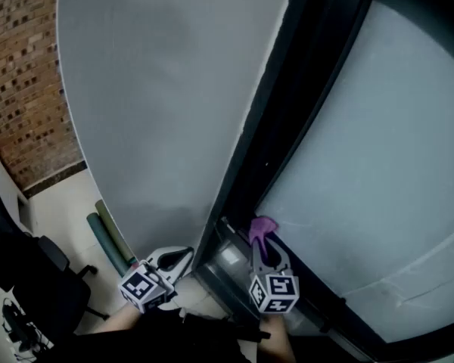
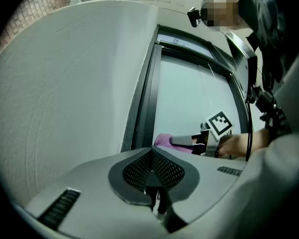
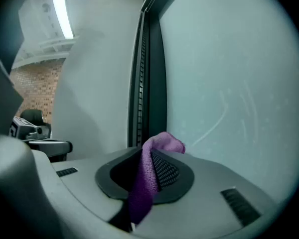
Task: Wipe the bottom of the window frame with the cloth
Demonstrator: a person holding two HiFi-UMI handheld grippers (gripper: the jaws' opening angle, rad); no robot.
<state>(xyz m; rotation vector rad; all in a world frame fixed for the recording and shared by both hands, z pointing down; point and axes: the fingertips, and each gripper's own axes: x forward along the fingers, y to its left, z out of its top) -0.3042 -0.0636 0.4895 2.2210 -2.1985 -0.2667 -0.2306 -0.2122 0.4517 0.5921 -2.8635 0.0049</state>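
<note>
Beside window frame (image 1: 284, 127), right tool (image 1: 263, 239) pinches purple cloth (image 1: 262, 225); contact perhaps hidden.

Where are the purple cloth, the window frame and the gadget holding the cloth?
purple cloth (image 1: 262, 228): head view, its bunched end beyond the jaws.
window frame (image 1: 284, 127): head view, middle of the dark bar.
right hand-held gripper (image 1: 262, 245): head view, between its fingertips, shut on the purple cloth.

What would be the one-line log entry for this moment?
left gripper: shut, empty | right gripper: shut on cloth | cloth: purple, beside window frame
</note>
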